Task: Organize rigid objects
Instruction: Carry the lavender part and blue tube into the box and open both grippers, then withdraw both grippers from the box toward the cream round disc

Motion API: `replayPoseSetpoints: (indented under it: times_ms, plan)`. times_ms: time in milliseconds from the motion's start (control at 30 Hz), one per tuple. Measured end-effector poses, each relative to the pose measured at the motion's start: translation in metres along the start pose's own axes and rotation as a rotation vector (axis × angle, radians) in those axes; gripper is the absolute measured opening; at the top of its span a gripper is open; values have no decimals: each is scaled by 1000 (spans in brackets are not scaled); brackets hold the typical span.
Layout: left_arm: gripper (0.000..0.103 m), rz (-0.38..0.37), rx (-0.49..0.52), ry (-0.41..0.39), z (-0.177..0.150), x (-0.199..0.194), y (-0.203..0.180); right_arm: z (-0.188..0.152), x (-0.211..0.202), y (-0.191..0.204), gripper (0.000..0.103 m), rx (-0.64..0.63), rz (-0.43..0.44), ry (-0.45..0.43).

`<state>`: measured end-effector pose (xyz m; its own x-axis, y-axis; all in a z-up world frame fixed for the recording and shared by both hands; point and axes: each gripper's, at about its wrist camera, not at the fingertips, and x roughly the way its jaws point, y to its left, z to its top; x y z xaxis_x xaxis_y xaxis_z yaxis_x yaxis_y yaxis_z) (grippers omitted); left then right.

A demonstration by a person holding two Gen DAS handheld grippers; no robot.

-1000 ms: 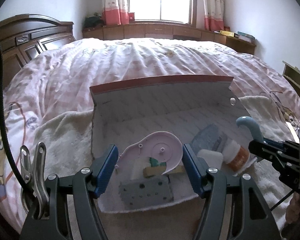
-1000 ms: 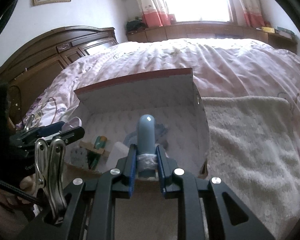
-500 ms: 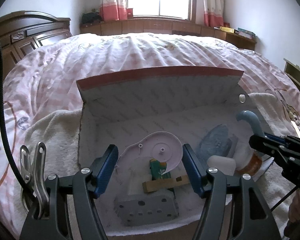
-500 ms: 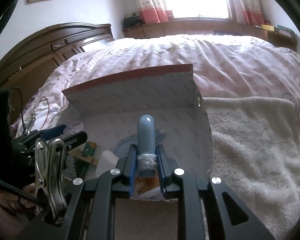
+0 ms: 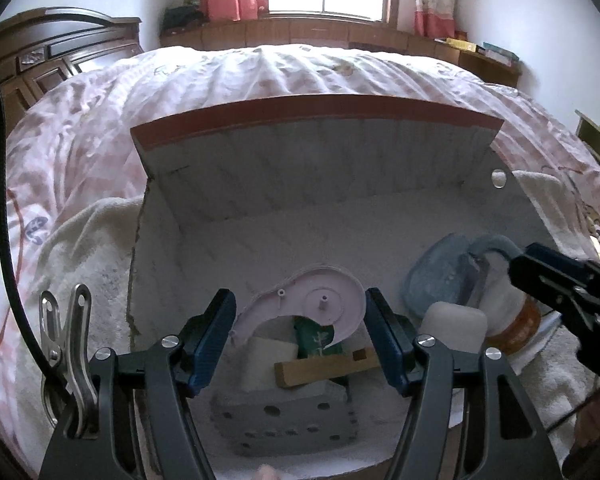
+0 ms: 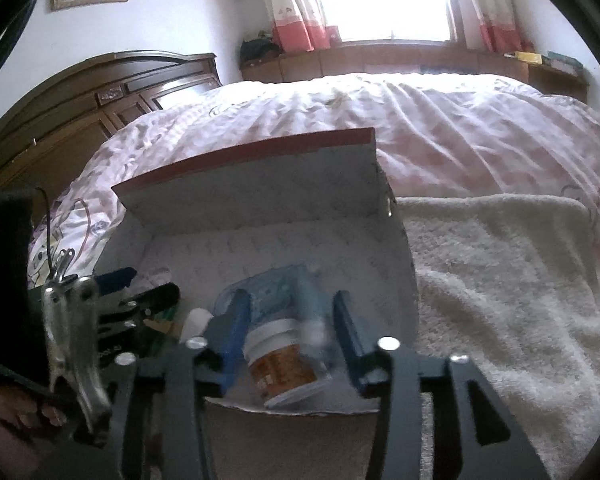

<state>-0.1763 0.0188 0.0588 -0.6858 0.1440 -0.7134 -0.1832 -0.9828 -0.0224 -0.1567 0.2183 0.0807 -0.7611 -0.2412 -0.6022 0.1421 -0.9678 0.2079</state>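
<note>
A white box [image 5: 320,168] with a red-edged lid stands open on the bed. My left gripper [image 5: 298,332] is shut on a pink tape dispenser [image 5: 320,300], held low over the box's front left part. The jaws of my right gripper [image 6: 292,324] are opening over the front right corner. Between them, blurred and untouched by the pads, is a blue hooked thing [image 6: 312,300]. It leans on a white bottle with an orange label [image 6: 284,364]. The left wrist view shows the hook [image 5: 496,246] beside the right gripper [image 5: 560,280].
In the box lie a grey perforated block [image 5: 288,420], a wooden block [image 5: 324,368], a green packet [image 5: 312,336], a white rounded piece [image 5: 454,328] and a blue pouch [image 5: 436,272]. A cream towel [image 6: 500,280] lies under and right of the box. A dark headboard [image 6: 80,112] stands at the left.
My right jaws have parted and the blue hooked thing has dropped out of their grip, down onto the bottle. My left gripper has sunk closer to the box with the pink dispenser.
</note>
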Motion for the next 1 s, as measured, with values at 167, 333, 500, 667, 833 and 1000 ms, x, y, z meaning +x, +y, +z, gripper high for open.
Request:
replayPoseSetpoints:
  times_ms: [167,333,500,667,833,1000]
  plan:
    - [67,22,-9,7,-1,2,0,0,-2,1,55,-7,-4,-11]
    - [67,24,-2,0,-3,-4,-2,0,-8,2,55,1,14,-23]
    - [67,19,-3,-8,-3,-12,-1,-3,-15,5,55,-3,22,-29]
    - [67,8,-10,-13,-6,-21,-2,-6,-23,7,55,-3,28,-35]
    - [67,5,-14,-18,-11,-31,-3,-10,-31,10,55,5,37,-34]
    - [67,-6,-28,-23,-17,-44,-2,-17,-40,12,55,12,41,-32]
